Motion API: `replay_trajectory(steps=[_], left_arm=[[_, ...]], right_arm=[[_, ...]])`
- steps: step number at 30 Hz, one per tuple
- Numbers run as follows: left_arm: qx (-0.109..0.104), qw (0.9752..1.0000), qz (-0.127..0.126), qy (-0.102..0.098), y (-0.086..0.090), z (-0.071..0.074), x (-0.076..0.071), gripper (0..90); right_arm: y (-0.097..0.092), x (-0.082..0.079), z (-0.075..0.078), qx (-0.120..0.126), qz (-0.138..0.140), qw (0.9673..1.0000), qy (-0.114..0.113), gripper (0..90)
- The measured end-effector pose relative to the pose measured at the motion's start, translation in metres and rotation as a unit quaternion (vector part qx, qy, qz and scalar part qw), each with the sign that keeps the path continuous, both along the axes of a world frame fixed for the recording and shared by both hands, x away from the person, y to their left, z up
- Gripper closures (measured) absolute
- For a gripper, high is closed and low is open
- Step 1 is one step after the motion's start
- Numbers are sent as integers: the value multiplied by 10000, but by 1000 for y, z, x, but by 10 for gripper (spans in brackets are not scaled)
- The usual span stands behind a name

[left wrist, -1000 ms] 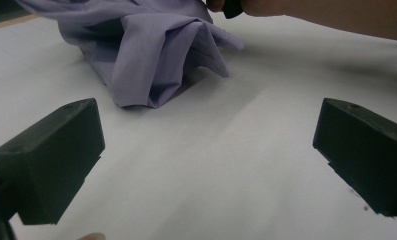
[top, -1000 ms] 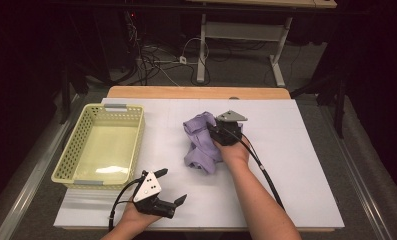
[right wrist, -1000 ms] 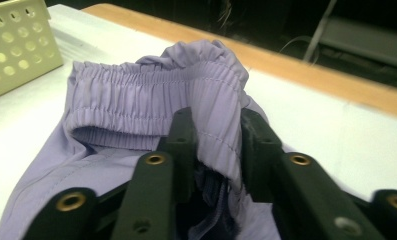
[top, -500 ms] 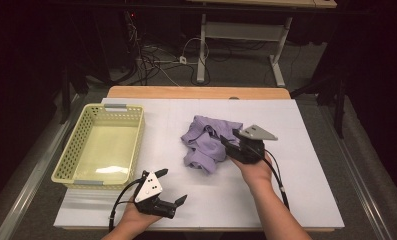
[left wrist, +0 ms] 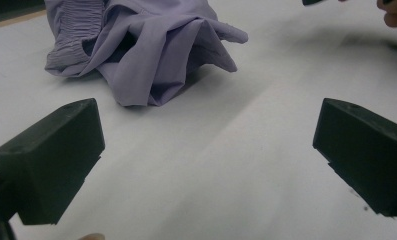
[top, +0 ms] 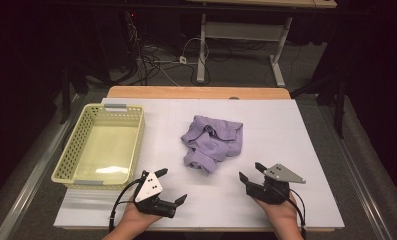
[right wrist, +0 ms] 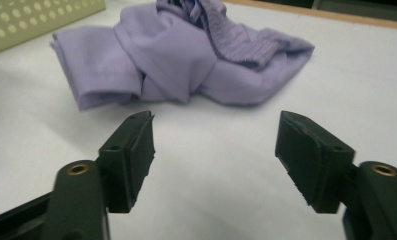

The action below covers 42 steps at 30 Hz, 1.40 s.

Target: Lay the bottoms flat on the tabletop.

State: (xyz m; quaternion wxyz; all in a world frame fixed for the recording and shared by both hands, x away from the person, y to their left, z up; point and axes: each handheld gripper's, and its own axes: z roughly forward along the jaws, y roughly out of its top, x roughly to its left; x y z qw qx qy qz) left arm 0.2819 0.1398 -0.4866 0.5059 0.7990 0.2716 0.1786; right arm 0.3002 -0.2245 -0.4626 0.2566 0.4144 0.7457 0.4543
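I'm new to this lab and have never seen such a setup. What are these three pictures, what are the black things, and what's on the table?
A person sits at a white table and holds a hand tool with two-jawed tongs in each hand. The high view looks down from above: the left tongs and the right tongs sit near the front edge. The other two pictures come from small cameras riding on each tool, looking out between its own black jaws. On the table lie a crumpled purple garment and, to its left, an empty yellow basket. Nothing is held: both tongs stand open, the right one's jaws having just been opening, with nothing between them.
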Motion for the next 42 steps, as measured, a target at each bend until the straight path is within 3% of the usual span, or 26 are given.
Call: replay_trajectory(steps=[4, 6, 10, 13, 14, 18, 19, 20, 21, 22, 23, 24, 25, 26, 27, 28, 29, 30, 31, 32, 35, 36, 38, 39, 42], left_arm=[[37, 9998, 151, 132, -5, 3, 5, 30], [-15, 9997, 154, 166, -6, 6, 7, 134], [-52, 9997, 88, 218, -21, 17, 16, 202], [-103, 9998, 33, 161, -42, 29, 26, 218], [-103, 9998, 33, 161, -42, 29, 26, 220], [23, 10000, -57, 57, -77, 41, 39, 241], [23, 10000, -57, 57, -77, 41, 39, 260], [243, 9996, -59, 111, -91, 40, 45, 272], [243, 9996, -59, 111, -91, 40, 45, 273], [523, 9983, 45, 263, -102, 33, 55, 276], [523, 9983, 45, 263, -102, 33, 55, 306], [722, 9967, 109, 347, -106, 28, 61, 329], [927, 9946, 196, 435, -108, 22, 67, 329], [1306, 9886, 340, 671, -109, 8, 78, 393], [1466, 9852, 375, 807, -109, 3, 83, 444], [1323, 9858, 344, 978, -106, 3, 87, 486], [1323, 9858, 344, 978, -106, 3, 87, 579], [1251, 9863, 366, 1015, -104, 4, 89, 579], [1304, 9854, 373, 1029, -102, 4, 90, 714], [1274, 9854, 375, 1067, -100, 5, 91, 767], [1230, 9867, 289, 1024, -97, 7, 88, 807], [1028, 9902, 159, 932, -93, 11, 79, 808], [828, 9935, -13, 785, -89, 17, 67, 809], [828, 9935, -13, 785, -89, 17, 67, 808], [639, 9958, -217, 622, -81, 25, 48, 808]], right_arm=[[-5, -9, -7, 82, 123, 9999, -4, 322], [-5, -10, -7, 94, 143, 9999, 16, 321], [-12, -11, -9, 154, 209, 9996, 87, 325], [-16, -10, -9, 308, 203, 9993, 109, 332], [-16, -10, -9, 308, 203, 9993, 109, 332], [-14, -10, -9, 283, 228, 9993, 116, 335], [-14, -10, -9, 290, 235, 9992, 127, 336], [-13, -11, -9, 291, 250, 9992, 129, 336], [-13, -11, -10, 279, 263, 9992, 129, 337], [-12, -11, -10, 276, 265, 9992, 136, 337], [-12, -11, -10, 275, 270, 9992, 144, 337], [-12, -11, -10, 284, 269, 9991, 156, 338], [-12, -11, -10, 284, 269, 9991, 156, 338], [-12, -11, -11, 296, 273, 9990, 168, 339], [-12, -11, -11, 298, 271, 9990, 177, 339], [-12, -11, -12, 300, 268, 9990, 190, 340], [-12, -11, -12, 300, 268, 9990, 190, 340], [-12, -11, -12, 304, 266, 9990, 195, 340], [-12, -11, -12, 300, 273, 9990, 198, 341], [-12, -11, -12, 295, 271, 9990, 203, 341], [-12, -11, -13, 288, 282, 9990, 206, 342], [-11, -11, -12, 291, 285, 9990, 198, 343], [-12, -12, -12, 293, 286, 9990, 195, 343], [-12, -12, -12, 293, 286, 9990, 195, 343], [-13, -11, -12, 294, 280, 9990, 196, 345]])
